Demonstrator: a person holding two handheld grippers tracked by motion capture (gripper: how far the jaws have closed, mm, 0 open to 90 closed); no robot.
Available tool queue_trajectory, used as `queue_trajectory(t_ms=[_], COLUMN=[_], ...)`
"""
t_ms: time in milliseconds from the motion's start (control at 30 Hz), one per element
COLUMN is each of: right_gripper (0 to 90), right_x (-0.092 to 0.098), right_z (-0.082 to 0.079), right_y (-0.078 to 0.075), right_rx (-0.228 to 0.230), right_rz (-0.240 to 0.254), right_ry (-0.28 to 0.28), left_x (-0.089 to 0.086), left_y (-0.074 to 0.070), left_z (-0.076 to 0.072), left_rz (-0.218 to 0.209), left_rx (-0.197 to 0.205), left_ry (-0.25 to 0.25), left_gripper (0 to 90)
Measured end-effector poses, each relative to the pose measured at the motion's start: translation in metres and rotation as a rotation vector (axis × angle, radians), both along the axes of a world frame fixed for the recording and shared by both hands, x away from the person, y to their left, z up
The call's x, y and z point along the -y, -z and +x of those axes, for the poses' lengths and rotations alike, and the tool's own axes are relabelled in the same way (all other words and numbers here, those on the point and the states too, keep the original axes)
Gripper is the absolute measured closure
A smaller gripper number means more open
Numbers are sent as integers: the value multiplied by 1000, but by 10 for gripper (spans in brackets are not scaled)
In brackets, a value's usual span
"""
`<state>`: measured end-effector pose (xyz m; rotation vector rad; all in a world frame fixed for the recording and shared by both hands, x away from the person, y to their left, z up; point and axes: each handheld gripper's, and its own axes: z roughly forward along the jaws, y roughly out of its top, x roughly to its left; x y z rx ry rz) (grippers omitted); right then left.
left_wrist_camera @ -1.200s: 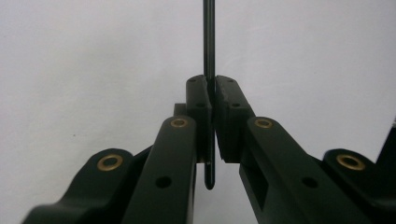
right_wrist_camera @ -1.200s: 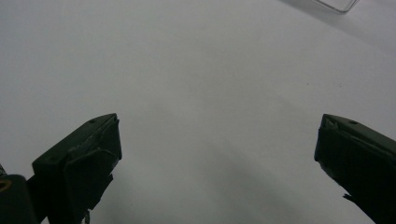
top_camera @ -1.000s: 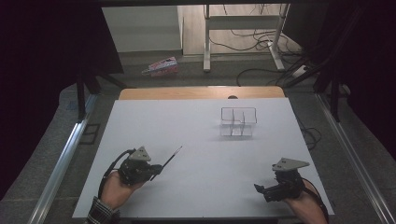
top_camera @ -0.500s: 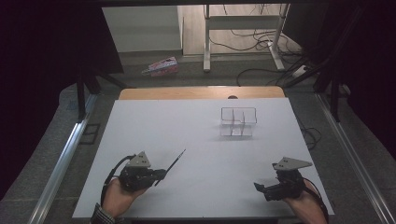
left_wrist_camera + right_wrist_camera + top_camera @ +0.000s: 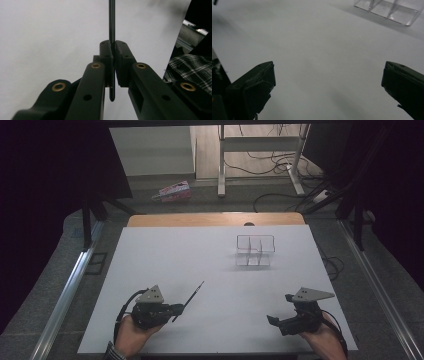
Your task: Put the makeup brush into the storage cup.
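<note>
High view, surface: a white table (image 5: pixel 220 270) with a strip of bare wood along its far edge; grey floor around it, metal rails at both sides.
High view, room: dark at left and right; loose cables (image 5: pixel 280 165) and a desk frame (image 5: pixel 260 150) on the floor beyond, plus a pink-and-white packet (image 5: pixel 172 191).
High view, count: two grippers, one clear divided box (image 5: pixel 255 251), one thin dark rod (image 5: pixel 190 298).
High view, left gripper (image 5: pixel 176 309): near the table's front left, in a hand (image 5: pixel 131 332); the rod sticks out of it toward the far right, tilted.
High view, right gripper (image 5: pixel 272 320): near the front right, well apart from the box.
High view, hard to tell: the box's compartment count; whether the rod's tip touches the table.
Left gripper view, jaws: closed tight on the rod (image 5: pixel 111 22), which passes between them, its short end poking out below the pads.
Left gripper view, cut off: the rod's far end leaves the top edge; a plaid sleeve (image 5: pixel 190 75) shows at right.
Right gripper view, jaws: spread wide, nothing between them, white table (image 5: pixel 322 57) beneath.
Right gripper view, cut off: the clear box (image 5: pixel 387 10), only its near part, at the top right.
</note>
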<state>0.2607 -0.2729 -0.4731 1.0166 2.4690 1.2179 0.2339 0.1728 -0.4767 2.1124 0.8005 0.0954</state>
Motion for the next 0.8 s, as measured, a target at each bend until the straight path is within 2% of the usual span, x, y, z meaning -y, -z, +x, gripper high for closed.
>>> queue_trajectory(t_ms=[267,433,633,700,800], right_gripper=[0,0,0,0,0], right_x=[-6,-10,-19,-23,-26], right_z=[1,3,7,11,13], right_y=[-7,-9,-13,-13,-12], right_rx=[-2,-16,-4,-20,-31], right_rz=[98,126,156,196,197], right_ry=[-14,-20,-37,-47,-54], left_x=[4,8,13,15,17], left_y=[0,-1,-2,-2,-2], left_z=[1,1,1,1,2], left_rz=[-24,-24,-32,-27,-26], left_rx=[5,12,24,26,27], left_ry=[7,15,26,32,36], left_gripper=[859,859,859,859,859])
